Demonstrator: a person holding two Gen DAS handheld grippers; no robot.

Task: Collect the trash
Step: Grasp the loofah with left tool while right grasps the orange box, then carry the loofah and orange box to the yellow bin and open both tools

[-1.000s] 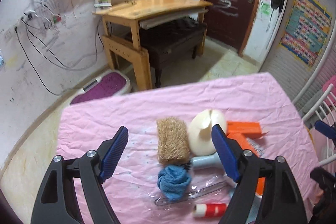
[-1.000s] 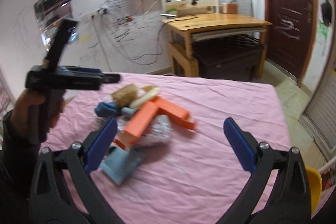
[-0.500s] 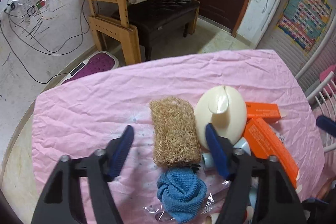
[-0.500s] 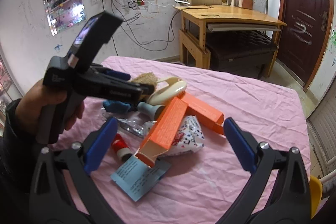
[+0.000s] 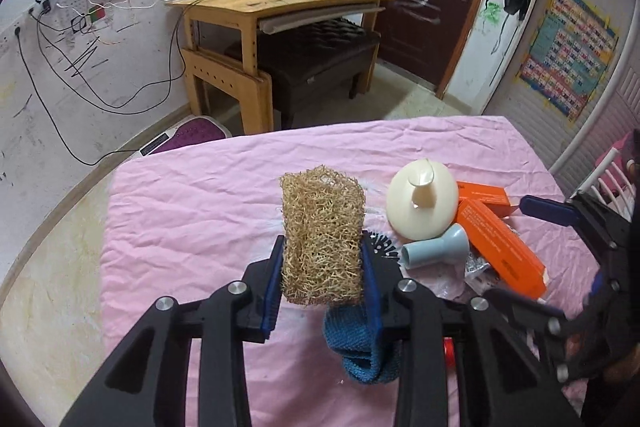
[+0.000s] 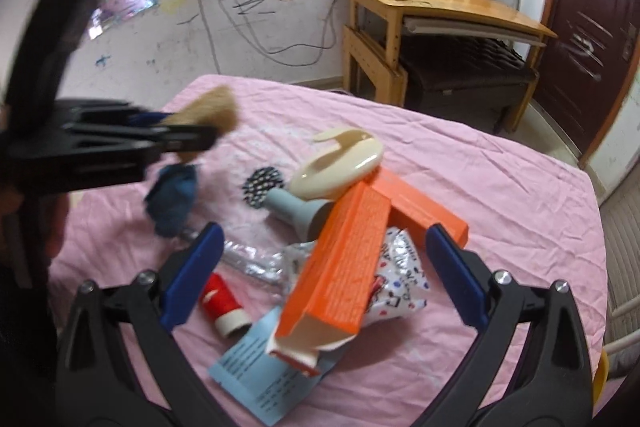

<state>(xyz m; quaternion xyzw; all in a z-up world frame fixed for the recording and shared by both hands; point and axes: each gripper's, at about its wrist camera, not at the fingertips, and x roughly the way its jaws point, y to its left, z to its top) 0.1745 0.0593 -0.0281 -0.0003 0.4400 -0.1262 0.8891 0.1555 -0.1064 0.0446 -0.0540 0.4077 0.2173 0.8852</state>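
Left tool (image 5: 322, 269) now clamps the loofah pad (image 5: 322, 235), lifted off the table (image 5: 192, 211).

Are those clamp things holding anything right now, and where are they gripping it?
The left gripper pinches the tan loofah scrubber by its lower sides, clear of the pink tablecloth. The right gripper is open, holding nothing.

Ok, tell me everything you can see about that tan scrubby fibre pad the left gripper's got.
The tan, coarse-fibred loofah-like scrub pad is a roughly rectangular block of tangled straw-coloured strands, frayed at its edges. It stands upright, clamped at its lower half between the blue pads of the left hand-held gripper, lifted above the pink tablecloth. Its top pokes out past the fingertips. A blue knitted cloth hangs just beneath it; whether that cloth is pinched too is unclear. In the right wrist view the pad is motion-blurred.
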